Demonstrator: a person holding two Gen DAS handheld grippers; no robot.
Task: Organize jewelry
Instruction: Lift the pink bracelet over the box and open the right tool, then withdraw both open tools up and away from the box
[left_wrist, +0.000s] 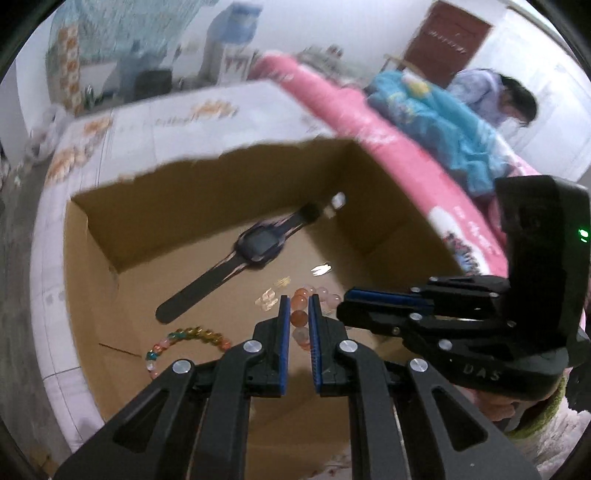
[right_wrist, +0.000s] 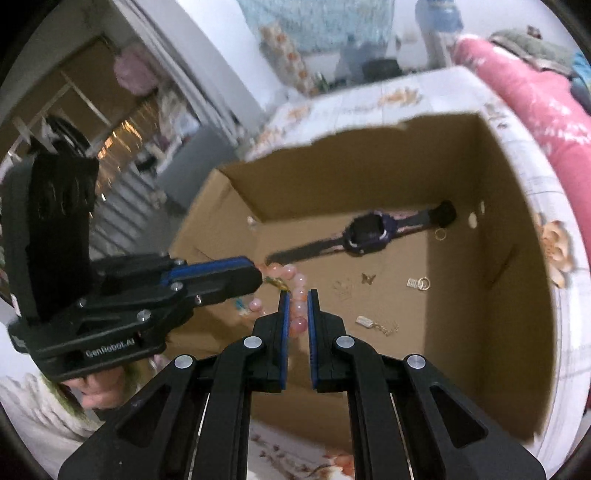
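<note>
With both the left gripper (left_wrist: 298, 297) and right gripper (right_wrist: 295, 293) narrowed to a slit and empty, we should spread one before dropping onto the pink bead bracelet (left_wrist: 308, 295) just beyond the tips, the watch (left_wrist: 255, 245) farther ahead. The cardboard box (right_wrist: 373, 155) sits on a flowered cloth (right_wrist: 384, 96) beside a pink-covered bed (left_wrist: 369, 110).

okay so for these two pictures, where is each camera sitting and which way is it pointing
Left wrist view: sits on the left gripper, angled down into the open cardboard box; the right gripper enters from the right side.
Right wrist view: sits on the right gripper, also angled down into the box; the left gripper enters from the left, with a hand under it.
Shared: the box, the dark watch, the pink bead bracelet and both grippers.
</note>
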